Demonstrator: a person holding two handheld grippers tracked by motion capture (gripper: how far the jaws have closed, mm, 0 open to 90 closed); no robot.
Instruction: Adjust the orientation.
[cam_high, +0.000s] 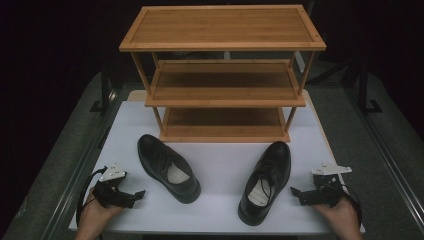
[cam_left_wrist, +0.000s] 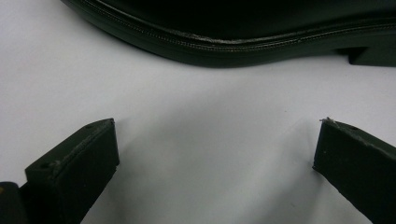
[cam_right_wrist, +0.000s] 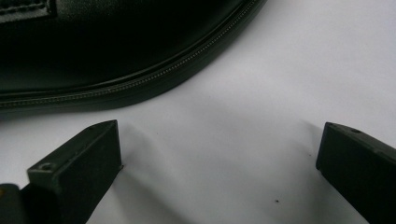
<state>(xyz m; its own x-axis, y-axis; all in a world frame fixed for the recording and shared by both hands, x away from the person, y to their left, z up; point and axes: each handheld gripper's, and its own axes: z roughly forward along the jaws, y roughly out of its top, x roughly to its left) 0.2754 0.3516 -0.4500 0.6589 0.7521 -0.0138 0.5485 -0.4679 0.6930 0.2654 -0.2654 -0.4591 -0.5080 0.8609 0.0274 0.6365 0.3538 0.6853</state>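
**Two shoes, both untouched**

While both rest on the white counter (cam_high: 220, 205), left shoe (cam_high: 167, 167) points to 11 o'clock, right shoe (cam_high: 266, 181) to 1 o'clock. Left hand-held gripper (cam_high: 141, 193) and right hand-held gripper (cam_high: 294, 190) flank them, jaws spread, empty. Wooden rack (cam_high: 222, 75) at 12 o'clock.
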